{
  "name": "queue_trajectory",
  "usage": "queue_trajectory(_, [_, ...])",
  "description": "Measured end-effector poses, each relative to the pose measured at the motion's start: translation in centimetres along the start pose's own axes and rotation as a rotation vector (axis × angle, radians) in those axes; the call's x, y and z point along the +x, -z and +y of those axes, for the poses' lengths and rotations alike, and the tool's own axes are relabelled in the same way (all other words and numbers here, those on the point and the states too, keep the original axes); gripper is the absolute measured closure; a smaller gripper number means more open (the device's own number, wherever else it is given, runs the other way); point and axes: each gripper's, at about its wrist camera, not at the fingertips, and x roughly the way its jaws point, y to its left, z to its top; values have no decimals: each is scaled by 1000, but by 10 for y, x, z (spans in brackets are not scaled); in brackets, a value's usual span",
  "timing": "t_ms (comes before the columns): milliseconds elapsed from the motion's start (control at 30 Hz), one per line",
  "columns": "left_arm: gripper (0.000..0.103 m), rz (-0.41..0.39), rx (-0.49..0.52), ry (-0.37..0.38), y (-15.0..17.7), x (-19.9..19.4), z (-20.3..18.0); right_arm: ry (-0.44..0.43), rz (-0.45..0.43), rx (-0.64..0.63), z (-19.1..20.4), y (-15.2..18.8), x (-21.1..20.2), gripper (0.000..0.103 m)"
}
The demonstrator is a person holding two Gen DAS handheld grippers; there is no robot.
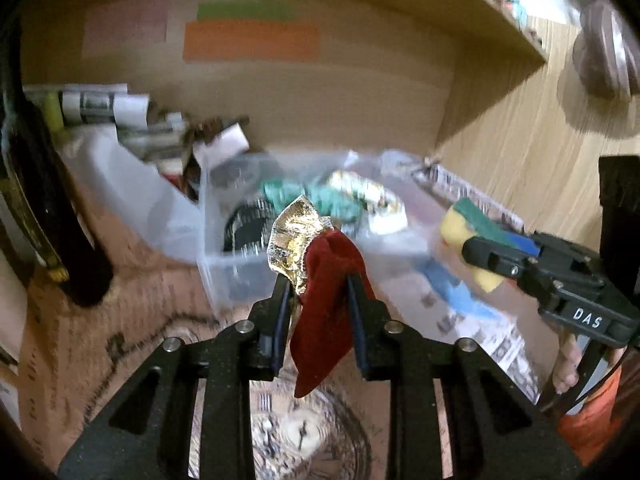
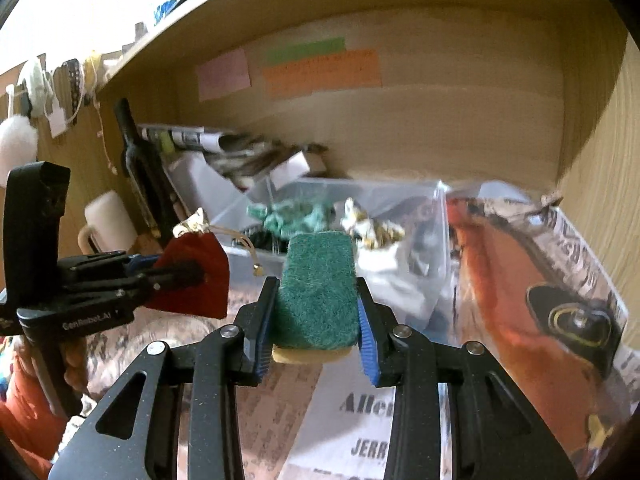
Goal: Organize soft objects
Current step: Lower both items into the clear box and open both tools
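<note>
My left gripper (image 1: 318, 284) is shut on a red velvet pouch (image 1: 326, 312) with a gold top, held in the air just in front of a clear plastic bin (image 1: 224, 260). The pouch also shows in the right wrist view (image 2: 192, 276), held by the left gripper (image 2: 176, 274). My right gripper (image 2: 316, 300) is shut on a sponge (image 2: 318, 288) with a green scrub face and a yellow underside. In the left wrist view the right gripper (image 1: 476, 248) holds the sponge (image 1: 466, 224) over the bin's right side. The bin (image 2: 440, 216) holds green and gold soft items.
The shelf floor is lined with newspaper (image 2: 360, 420). A dark bottle (image 2: 136, 168) and a white mug (image 2: 108, 216) stand at the left. A frosted container with rolled papers (image 1: 120, 120) sits behind the bin. A wooden side wall (image 1: 520, 152) is at the right.
</note>
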Motion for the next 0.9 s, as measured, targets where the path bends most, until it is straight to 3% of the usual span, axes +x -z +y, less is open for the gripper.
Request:
queue_trajectory(233, [76,-98,-5,-19,-34,-11,4,15,-61,-28,2,-23,0,71])
queue_trajectory(500, [76,-150,-7,-59,-61,-8,12,16,-97,-50,2,-46,12,71])
queue_trajectory(733, [76,-107,-28,-78,-67,21,21,35,-50,-61,2,-51,43,70])
queue_trajectory(900, [76,-30,-73,-35,-64,48,28,46,7,-53,-3,-46,67,70])
